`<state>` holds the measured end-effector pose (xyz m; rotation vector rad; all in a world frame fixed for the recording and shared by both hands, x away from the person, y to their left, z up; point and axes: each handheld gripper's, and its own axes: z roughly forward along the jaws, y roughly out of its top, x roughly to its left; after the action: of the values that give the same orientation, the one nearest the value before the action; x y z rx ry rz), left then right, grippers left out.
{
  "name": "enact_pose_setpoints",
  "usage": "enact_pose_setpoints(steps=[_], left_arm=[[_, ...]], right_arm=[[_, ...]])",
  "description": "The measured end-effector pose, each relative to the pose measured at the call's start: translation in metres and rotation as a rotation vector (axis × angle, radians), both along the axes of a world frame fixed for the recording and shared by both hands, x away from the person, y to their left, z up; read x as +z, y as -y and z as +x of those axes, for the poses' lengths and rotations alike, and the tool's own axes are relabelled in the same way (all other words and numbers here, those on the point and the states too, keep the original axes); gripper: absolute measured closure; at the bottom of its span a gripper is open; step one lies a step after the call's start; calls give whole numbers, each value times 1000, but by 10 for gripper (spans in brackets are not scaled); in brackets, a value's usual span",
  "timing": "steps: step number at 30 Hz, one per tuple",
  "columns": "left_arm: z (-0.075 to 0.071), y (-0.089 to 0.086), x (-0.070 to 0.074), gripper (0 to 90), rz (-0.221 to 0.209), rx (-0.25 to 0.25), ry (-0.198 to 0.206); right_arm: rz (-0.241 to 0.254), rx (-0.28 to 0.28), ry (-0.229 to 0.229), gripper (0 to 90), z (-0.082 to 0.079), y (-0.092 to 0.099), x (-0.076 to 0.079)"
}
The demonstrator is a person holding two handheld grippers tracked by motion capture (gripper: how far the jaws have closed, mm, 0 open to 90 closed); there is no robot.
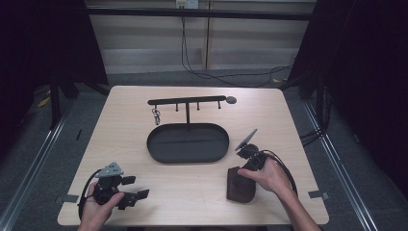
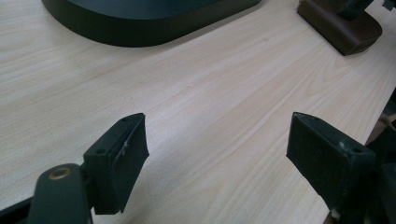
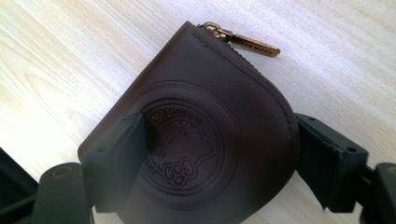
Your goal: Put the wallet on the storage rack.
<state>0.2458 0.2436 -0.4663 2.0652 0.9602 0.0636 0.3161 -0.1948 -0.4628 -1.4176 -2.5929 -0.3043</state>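
Note:
A dark brown leather pouch [image 1: 242, 191] lies flat on the wooden table at the front right. In the right gripper view the pouch [image 3: 201, 102] shows an embossed round emblem and a brass zipper pull [image 3: 252, 44] at its top. My right gripper [image 1: 239, 180] points down at it. Its jaws stand wide around the pouch [image 3: 219, 158], one over the embossed face and the other beside the curved edge, with no squeeze visible. My left gripper [image 1: 136, 187] rests at the front left, open with bare table between its jaws [image 2: 217, 154].
A black oval tray [image 1: 202, 144] sits mid-table, its rim [image 2: 140, 28] close ahead of the left gripper. Behind it stands a black hook rack [image 1: 187, 101] with a metal clip [image 1: 156, 115] hanging at its left. Cables trail on the floor beyond the table.

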Motion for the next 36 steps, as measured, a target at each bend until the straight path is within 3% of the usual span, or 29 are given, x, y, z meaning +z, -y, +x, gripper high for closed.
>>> enact_pose_setpoints(steps=[8,15,23,34,36], left_arm=[[0,-1,0,202,-2,-1,-3],[0,0,0,202,4,1,-5],[0,-1,0,202,0,-10,-3],[0,0,0,197,-11,-24,-5],[0,2,-1,197,-5,-35,-4]], right_arm=[[47,-7,-66,184,7,6,-6],[57,-5,-76,207,8,7,-5],[-5,7,-57,257,8,0,1],[20,-26,-11,489,7,11,13],[54,-36,-3,566,7,16,18]])
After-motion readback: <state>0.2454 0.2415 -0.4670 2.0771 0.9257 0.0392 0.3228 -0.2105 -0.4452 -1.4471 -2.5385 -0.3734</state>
